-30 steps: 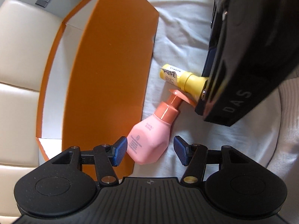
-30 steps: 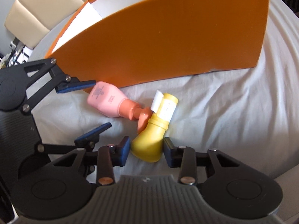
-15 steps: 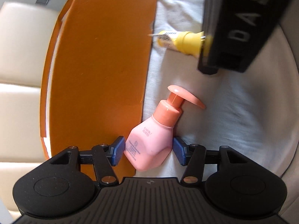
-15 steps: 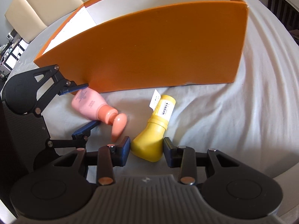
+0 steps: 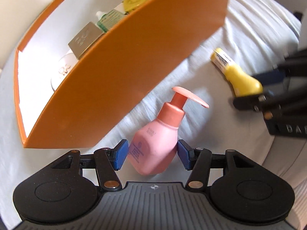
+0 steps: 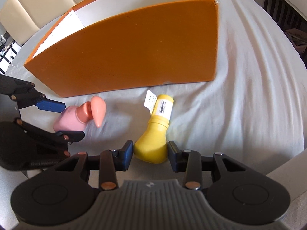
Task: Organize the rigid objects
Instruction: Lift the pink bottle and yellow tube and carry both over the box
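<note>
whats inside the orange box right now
The orange box holds a yellow lid, a green-labelled bottle, a metallic square piece and a pale round item; its near wall hides their lower parts.

This looks like a bedroom in a home. A wrinkly white bed sheet (image 6: 249, 95) lies under the orange box (image 6: 134, 53), w/ a padded cream headboard (image 6: 38, 5) right behind the box.

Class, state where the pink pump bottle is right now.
The pink pump bottle sits low and central in the left wrist view, between the left hand-held gripper pads, beside the orange box.
</note>
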`<state>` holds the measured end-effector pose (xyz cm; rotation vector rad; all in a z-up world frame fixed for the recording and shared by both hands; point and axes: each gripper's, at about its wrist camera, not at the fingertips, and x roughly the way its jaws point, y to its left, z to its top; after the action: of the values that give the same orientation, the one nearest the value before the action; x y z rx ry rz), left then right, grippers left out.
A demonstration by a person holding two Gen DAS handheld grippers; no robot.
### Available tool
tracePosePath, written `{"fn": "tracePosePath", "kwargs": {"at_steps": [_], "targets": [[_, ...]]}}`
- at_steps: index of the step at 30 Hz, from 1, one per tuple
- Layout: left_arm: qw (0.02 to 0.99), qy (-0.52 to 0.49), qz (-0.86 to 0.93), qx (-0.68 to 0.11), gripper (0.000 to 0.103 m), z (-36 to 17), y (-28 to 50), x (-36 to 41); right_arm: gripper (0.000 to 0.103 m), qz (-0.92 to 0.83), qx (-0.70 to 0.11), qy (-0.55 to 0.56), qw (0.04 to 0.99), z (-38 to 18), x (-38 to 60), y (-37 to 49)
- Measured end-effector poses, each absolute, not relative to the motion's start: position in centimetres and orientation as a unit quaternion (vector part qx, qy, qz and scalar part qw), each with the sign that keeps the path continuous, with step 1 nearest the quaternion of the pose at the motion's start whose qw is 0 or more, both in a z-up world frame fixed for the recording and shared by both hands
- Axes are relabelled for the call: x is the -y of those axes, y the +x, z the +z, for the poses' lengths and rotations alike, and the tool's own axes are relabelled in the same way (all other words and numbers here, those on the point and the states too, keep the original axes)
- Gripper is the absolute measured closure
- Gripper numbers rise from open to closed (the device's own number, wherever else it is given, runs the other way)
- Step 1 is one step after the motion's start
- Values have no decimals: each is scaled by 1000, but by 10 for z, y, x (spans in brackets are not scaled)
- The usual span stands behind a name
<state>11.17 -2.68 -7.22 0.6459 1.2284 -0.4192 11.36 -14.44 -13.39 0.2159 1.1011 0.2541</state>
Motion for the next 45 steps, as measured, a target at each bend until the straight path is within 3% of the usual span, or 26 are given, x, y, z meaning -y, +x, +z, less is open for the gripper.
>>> {"fn": "tracePosePath", "kwargs": {"at_steps": [7,14,19,29,34,45], "targets": [[759,276,-188,-559,39,-86,130,27,57,120,-512,163,835,-135,171,112],[774,221,-190,-562,44,-95,136,11,57,113,-502,196,835,-136,182,116],[782,167,-185,-572,45,-92,137,-4,73,112,-502,188,837,-134,184,120],[806,59,-165,-566,55,-63,105,-27,76,112,-491,165,848,-123,176,106],[821,25,-149,-551,56,-56,97,-31,81,124,-475,150,858,-116,175,88],[853,-25,-169,-493,56,-5,82,-25,83,153,-423,160,879,-64,189,56]]}}
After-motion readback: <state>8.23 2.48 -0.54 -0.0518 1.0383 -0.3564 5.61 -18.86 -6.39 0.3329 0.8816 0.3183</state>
